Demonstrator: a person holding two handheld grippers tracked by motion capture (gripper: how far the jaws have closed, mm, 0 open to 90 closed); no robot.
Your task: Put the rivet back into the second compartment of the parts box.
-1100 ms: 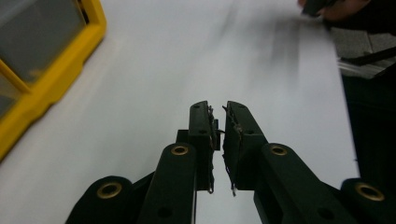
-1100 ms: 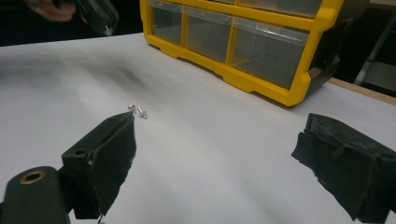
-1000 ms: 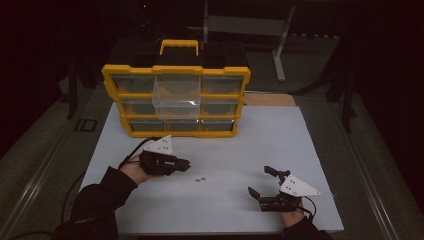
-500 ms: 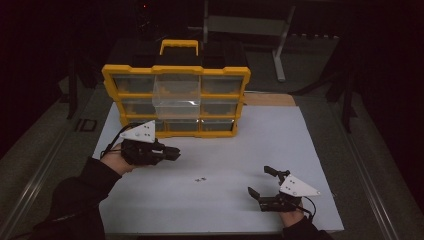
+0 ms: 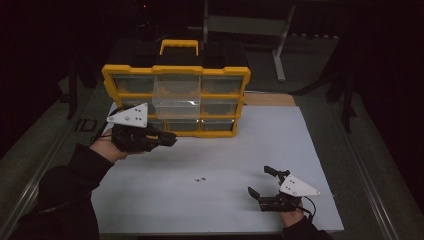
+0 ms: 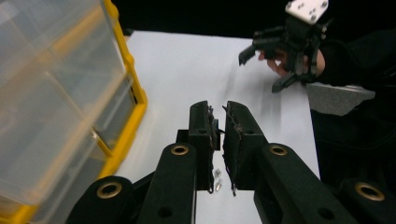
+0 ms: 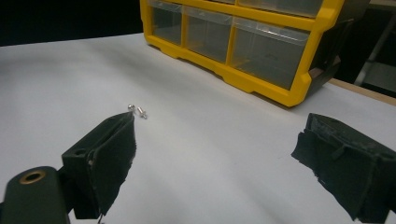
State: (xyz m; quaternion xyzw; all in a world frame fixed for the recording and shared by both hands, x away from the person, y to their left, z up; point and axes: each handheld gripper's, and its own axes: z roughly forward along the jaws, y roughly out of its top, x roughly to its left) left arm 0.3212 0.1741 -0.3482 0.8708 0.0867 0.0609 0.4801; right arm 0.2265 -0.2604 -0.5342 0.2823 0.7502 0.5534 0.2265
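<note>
A yellow organizer [image 5: 176, 72] with clear drawers stands at the back of the white mat; its middle drawer [image 5: 176, 96] is pulled out. Two tiny metal screws [image 5: 201, 179] lie on the mat in front of it. My left gripper [image 5: 171, 139] hovers, raised, before the organizer's lower left drawers, pointing right, jaws shut. In the left gripper view the left gripper [image 6: 218, 107] shows only a thin slit between its pads, and the screws [image 6: 217, 179] lie below. My right gripper [image 5: 260, 182] rests near the front right, wide open and empty; the screws [image 7: 138, 110] lie beyond its left jaw.
The white mat [image 5: 280, 145] covers the table top. A wooden strip [image 5: 270, 99] sits right of the organizer. A metal stand [image 5: 280, 55] is behind the table. The organizer's yellow frame [image 6: 133, 93] is close on the left gripper's left.
The left gripper has risen and drawn back to the left, away from the screws and toward the organizer. The right gripper has stayed in place, still open.
</note>
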